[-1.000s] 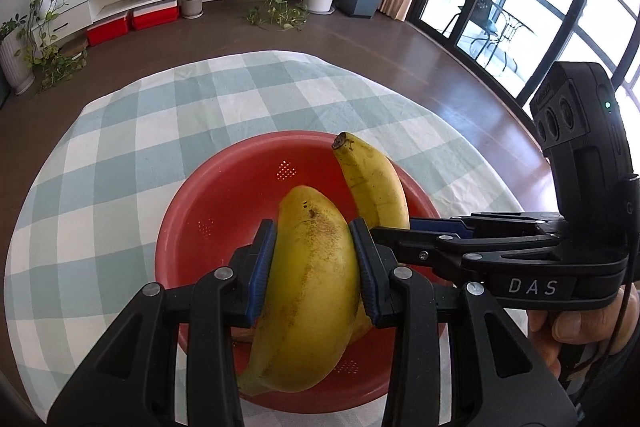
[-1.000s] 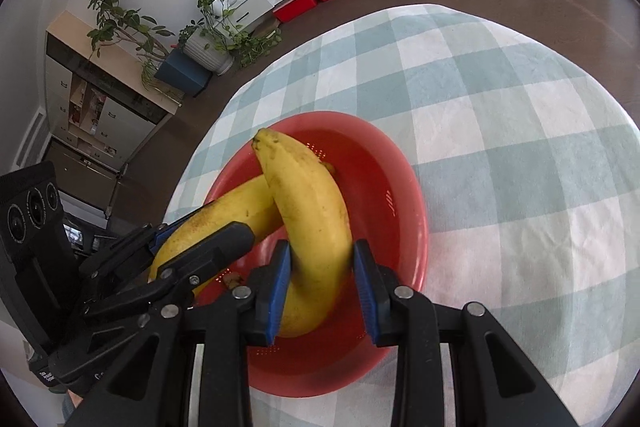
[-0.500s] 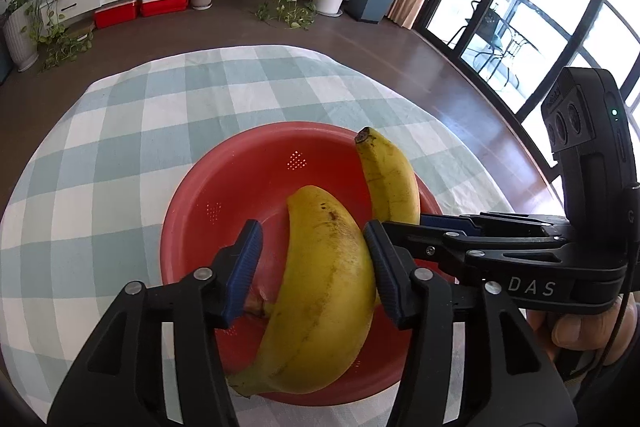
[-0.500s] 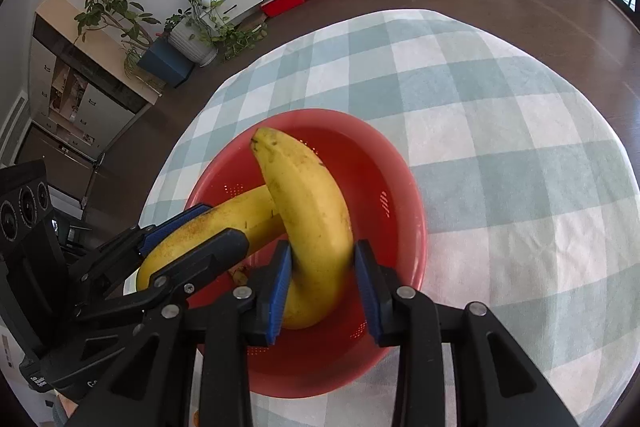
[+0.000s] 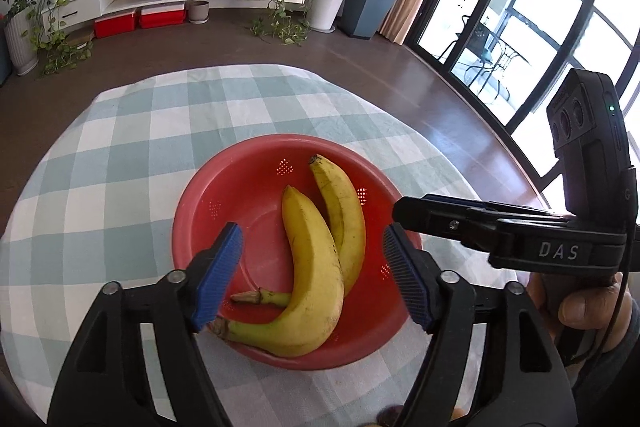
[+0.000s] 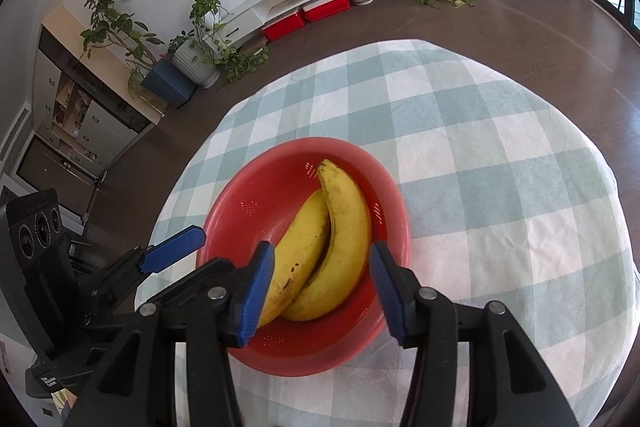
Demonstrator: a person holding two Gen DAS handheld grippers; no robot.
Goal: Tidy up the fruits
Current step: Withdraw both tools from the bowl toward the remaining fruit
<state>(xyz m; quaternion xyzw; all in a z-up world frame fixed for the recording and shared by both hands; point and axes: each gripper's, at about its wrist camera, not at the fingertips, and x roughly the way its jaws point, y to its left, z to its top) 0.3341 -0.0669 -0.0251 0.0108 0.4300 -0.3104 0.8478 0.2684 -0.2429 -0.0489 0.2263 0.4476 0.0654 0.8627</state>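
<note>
Left gripper (image 5: 312, 273), black two-finger clamp with ribbed blue pads: jaws spread wide, holding nothing, poised above the near half of the bowl. Right gripper (image 6: 322, 285), same build: jaws likewise wide apart and empty, with both fruits visible in the gap between the pads. In the left wrist view the right gripper's fingers enter from the right, level with the bowl's rim.

Below the fingers, two ripe yellow bananas with brown freckling lie side by side in a round red plastic colander bowl (image 5: 192, 211). The nearer banana (image 5: 312, 267) curves across the bowl's middle, its stalk end reaching the near-left rim. The farther banana (image 5: 340, 211) rests against it on the right; its stalk passes under the first fruit. Their concave shapes nest, which likely keeps them from rolling on the sloped wall.

The bowl sits near the middle of a round table covered by a pale green and white checked cloth (image 6: 500, 147). Judged from this layout, both fruits are delivered and released.
</note>
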